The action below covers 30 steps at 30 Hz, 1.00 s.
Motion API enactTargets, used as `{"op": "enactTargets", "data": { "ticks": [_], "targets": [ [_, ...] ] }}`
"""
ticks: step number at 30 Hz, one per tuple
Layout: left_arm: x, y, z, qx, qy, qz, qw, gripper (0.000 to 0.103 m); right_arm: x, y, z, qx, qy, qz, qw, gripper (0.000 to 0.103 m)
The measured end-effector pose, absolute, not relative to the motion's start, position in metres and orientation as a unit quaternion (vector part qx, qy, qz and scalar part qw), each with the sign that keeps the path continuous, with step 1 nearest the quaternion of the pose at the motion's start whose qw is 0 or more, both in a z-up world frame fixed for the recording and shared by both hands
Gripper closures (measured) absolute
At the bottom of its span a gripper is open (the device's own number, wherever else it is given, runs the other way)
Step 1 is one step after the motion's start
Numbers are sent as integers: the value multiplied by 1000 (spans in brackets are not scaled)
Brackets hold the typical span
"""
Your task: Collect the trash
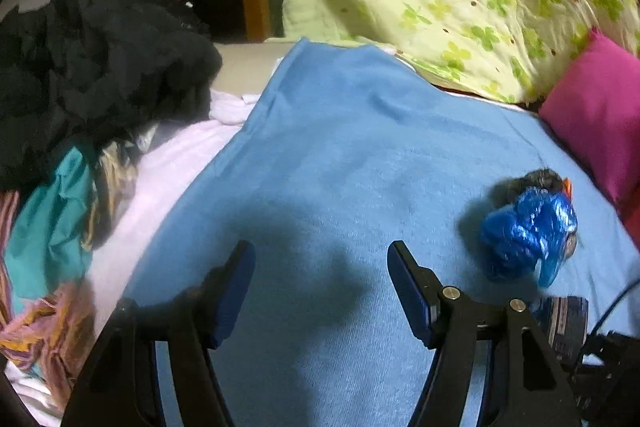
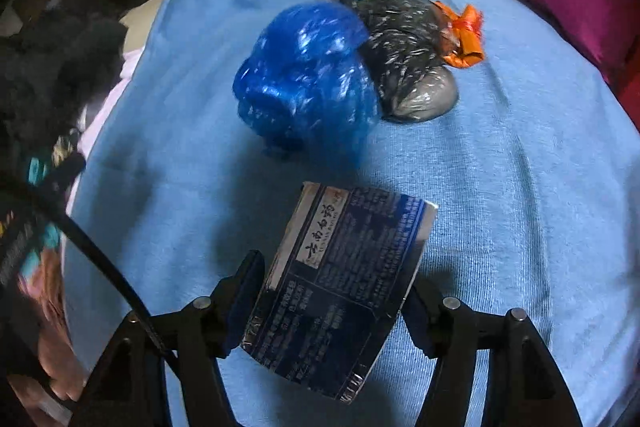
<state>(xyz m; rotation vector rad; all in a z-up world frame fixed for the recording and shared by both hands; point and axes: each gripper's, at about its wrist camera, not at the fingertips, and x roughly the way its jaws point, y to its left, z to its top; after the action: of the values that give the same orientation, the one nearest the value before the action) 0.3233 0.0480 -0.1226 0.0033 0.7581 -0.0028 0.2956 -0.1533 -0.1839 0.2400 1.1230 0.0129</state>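
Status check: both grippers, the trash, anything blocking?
Left gripper open, empty, over blue cloth. Right gripper shut on dark blue carton. Blue bag, grey bag, orange scrap still on cloth. Nothing blocking.

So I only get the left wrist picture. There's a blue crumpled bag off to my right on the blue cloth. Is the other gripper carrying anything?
Observer: Yes. The right gripper is shut on a dark blue printed carton, held above the blue cloth.
Operator: Is the blue bag alone?
Observer: No. The blue bag touches a grey-black bag behind it.
Operator: I see an orange speck there.
Observer: That's a crumpled orange scrap against the grey-black bag's far side.
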Motion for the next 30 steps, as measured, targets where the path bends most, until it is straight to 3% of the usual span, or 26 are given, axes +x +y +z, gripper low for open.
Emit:
{"op": "enactTargets", "data": {
  "ticks": [18, 30],
  "targets": [
    [349, -87, -137, 43, 365, -158, 916, 29, 212, -297, -141, 164, 401, 23, 901, 39],
    [361, -119, -154, 40, 394, -224, 891, 29, 222, -302, -151, 188, 395, -4, 899, 39]
  ]
}}
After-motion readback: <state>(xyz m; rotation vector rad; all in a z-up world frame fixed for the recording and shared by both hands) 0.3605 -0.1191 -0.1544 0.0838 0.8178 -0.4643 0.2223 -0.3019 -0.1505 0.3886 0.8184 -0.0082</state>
